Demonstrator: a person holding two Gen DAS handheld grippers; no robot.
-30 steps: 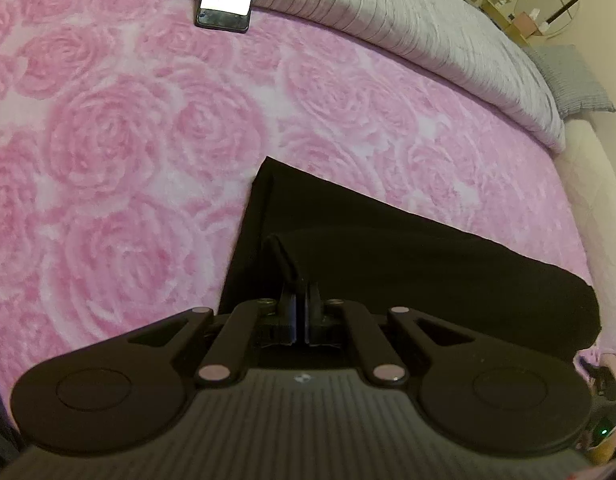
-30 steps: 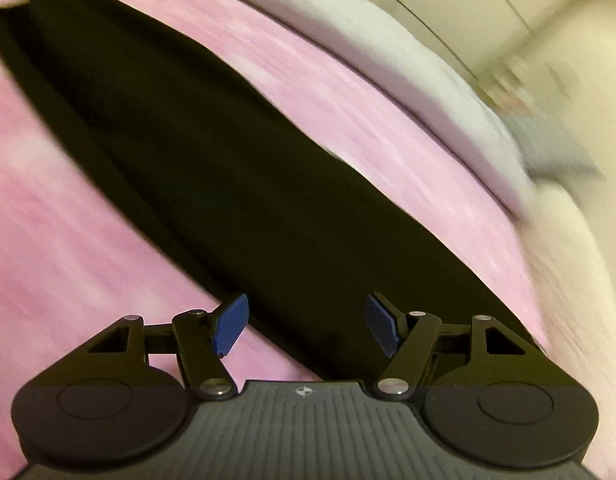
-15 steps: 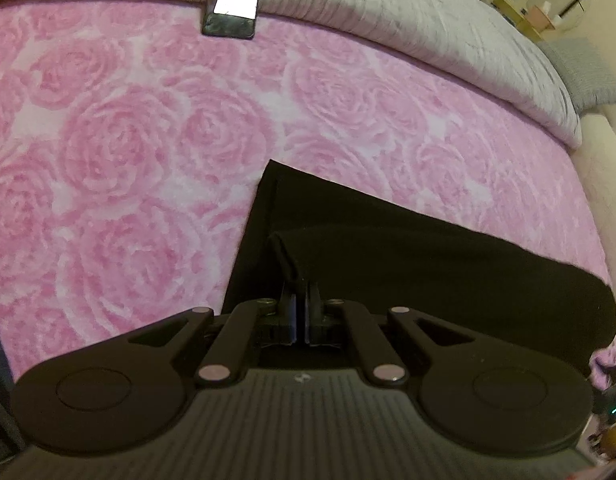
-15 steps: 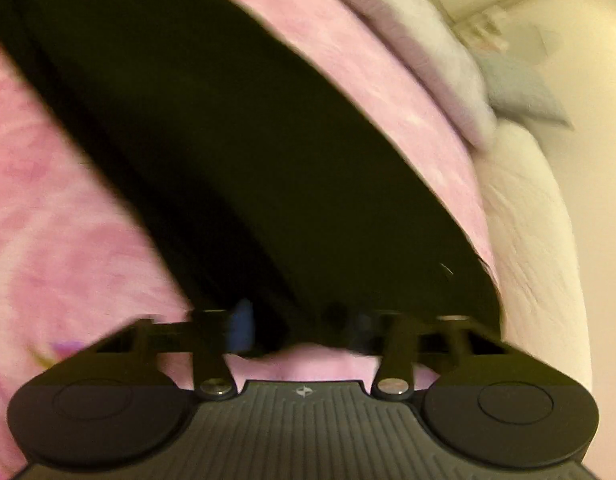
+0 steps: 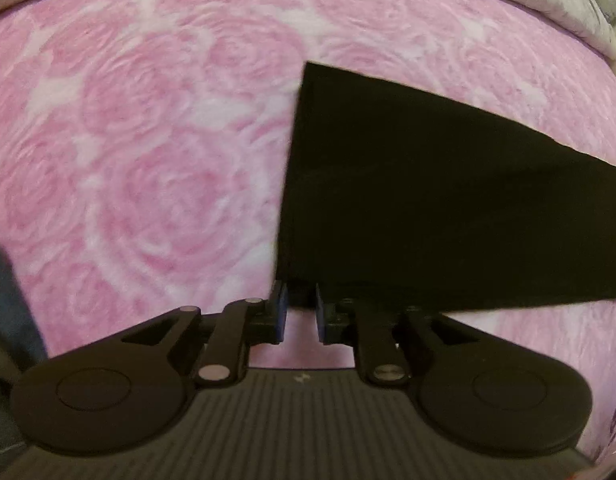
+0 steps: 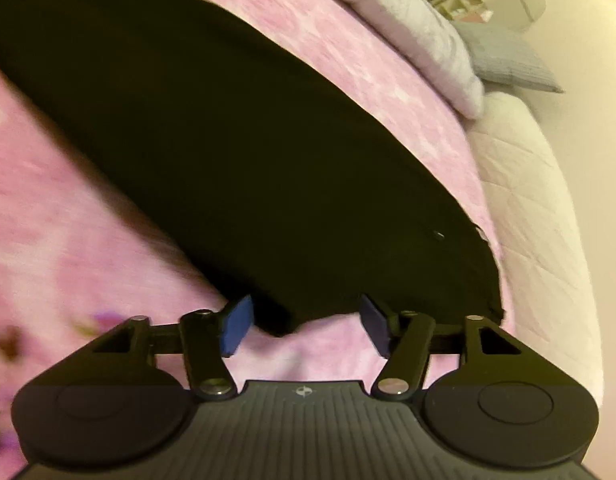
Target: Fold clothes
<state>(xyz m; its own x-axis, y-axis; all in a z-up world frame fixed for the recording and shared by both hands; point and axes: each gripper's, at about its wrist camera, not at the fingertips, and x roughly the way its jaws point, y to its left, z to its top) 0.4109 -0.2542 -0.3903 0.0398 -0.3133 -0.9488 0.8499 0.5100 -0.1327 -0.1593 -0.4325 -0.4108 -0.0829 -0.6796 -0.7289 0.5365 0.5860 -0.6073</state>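
Left gripper (image 5: 300,312) just parting, narrowly spread, nothing pinched, at black garment (image 5: 427,200) corner. Right gripper (image 6: 306,324) reopened wide, empty, over garment's edge.

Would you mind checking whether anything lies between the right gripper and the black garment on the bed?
Nothing visible does. The right gripper has just been opening, its fingers spread at the near edge of the black garment, with only pink blanket beneath the gap and no cloth pinched.

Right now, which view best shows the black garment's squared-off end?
The left wrist view: the black garment shows its straight end and corner sharply against the pink blanket. The right wrist view shows only its long body and rounded near end.
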